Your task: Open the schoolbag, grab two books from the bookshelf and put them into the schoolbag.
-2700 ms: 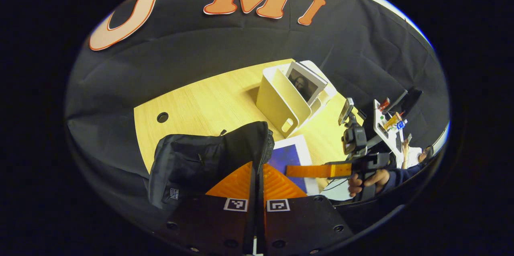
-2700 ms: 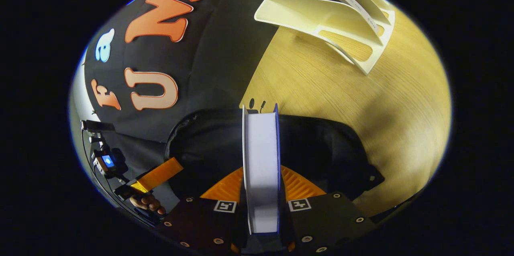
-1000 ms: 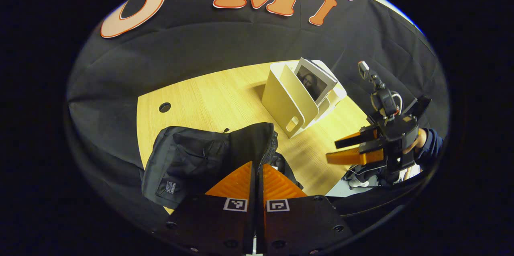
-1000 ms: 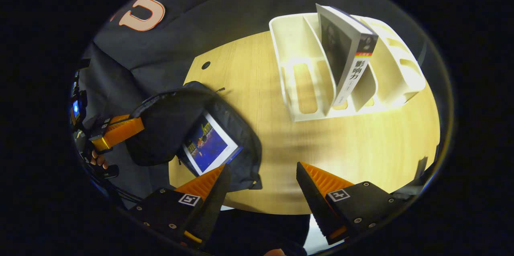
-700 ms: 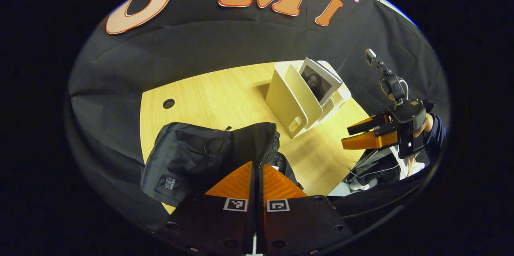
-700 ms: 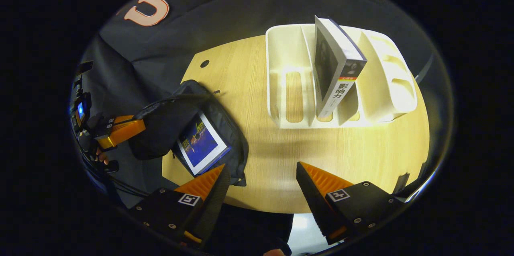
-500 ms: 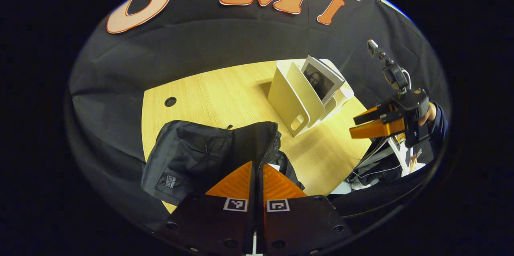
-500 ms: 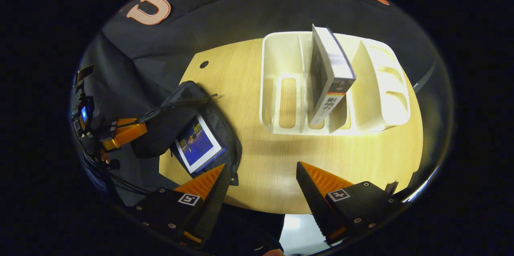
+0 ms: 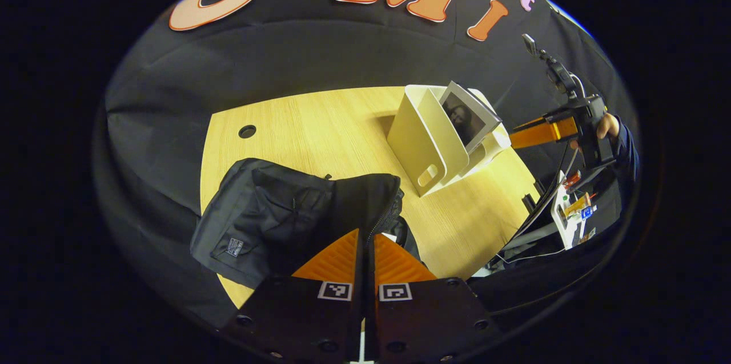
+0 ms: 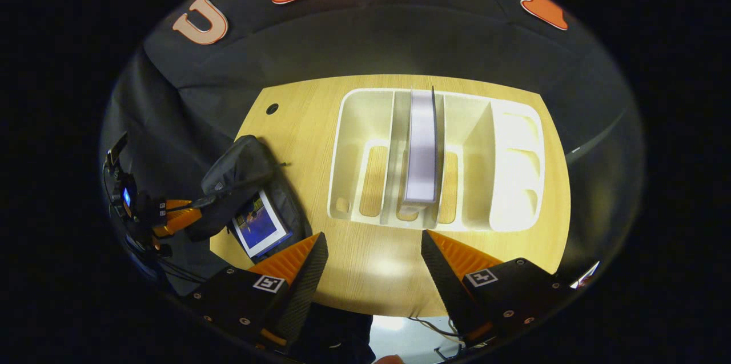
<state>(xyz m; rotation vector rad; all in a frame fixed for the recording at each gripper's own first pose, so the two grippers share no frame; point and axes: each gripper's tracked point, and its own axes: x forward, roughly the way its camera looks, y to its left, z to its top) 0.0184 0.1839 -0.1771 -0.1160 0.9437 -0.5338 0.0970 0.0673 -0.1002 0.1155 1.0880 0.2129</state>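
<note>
L tongs [image 9: 365,238] pinch black schoolbag [image 9: 274,215] flap (blue book [image 10: 260,224] inside); R tongs [image 10: 374,250] agape.

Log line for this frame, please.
left hand-held gripper shut on schoolbag flap | right hand-held gripper open, facing book in bookshelf | blue book in bag

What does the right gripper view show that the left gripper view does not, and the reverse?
Right gripper view: the blue-covered book lying inside the open black fabric schoolbag, and the page edges of the grey book standing in the cream plastic bookshelf. Left gripper view: that grey book's portrait cover and the schoolbag's label patch. Both: schoolbag, bookshelf, wooden table.
</note>
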